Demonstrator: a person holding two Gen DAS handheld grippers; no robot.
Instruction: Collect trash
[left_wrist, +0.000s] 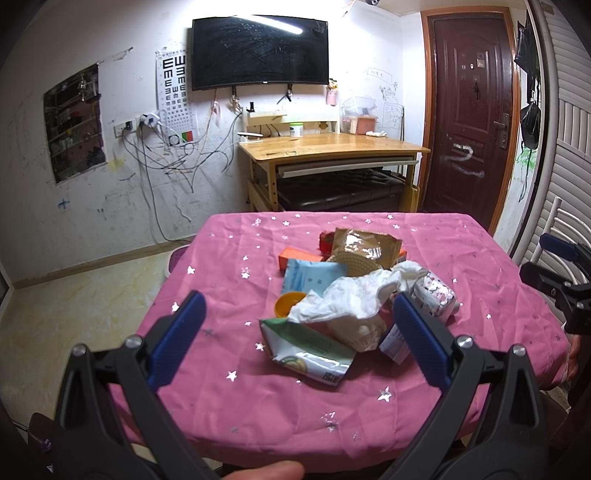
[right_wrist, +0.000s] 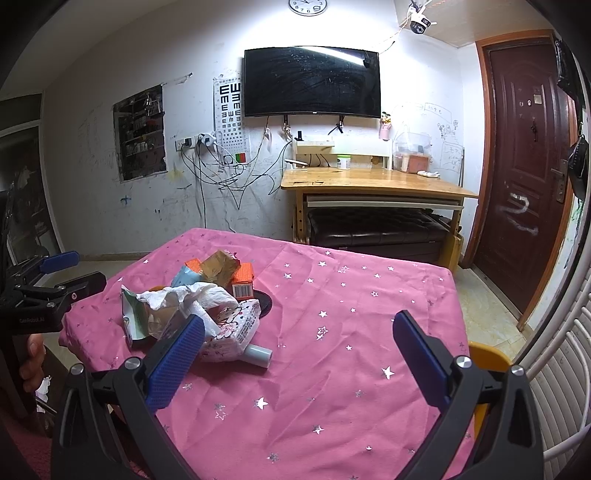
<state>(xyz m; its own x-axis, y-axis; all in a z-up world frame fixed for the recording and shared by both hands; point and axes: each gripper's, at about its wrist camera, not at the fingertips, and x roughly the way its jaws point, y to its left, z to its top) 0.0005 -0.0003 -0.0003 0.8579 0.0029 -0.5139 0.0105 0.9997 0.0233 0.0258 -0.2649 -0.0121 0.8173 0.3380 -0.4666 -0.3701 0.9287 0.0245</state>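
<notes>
We hold both tools above the near edge of the pink starred tablecloth (left_wrist: 229, 266), and the trash sits in one loose heap near its middle. Our left gripper (left_wrist: 299, 332) has its fingers spread wide and empty, framing the heap's near side: the crumpled white tissue (left_wrist: 354, 295) lies on top, with the green-and-white torn pouch (left_wrist: 310, 350) just in front of it toward us. Behind the tissue lie a pale blue packet (left_wrist: 314, 277), a brown foil bag (left_wrist: 365, 243) and an orange box (left_wrist: 299, 256); an orange lid (left_wrist: 288, 302) sits to the tissue's left. Our right gripper (right_wrist: 295, 354) is also spread and holds nothing, over bare cloth to the right of the heap, whose nearest pieces are the cartoon-print pack (right_wrist: 236, 328) and a small pale tube (right_wrist: 258, 356) touching it.

The risk we see is the layering. Closing on the tissue alone may drag lighter wrappers off the pile and scatter them. Pinching too low could catch the cloth and pull everything askew. The tube looks round enough to roll away if the pack beside it is nudged.
</notes>
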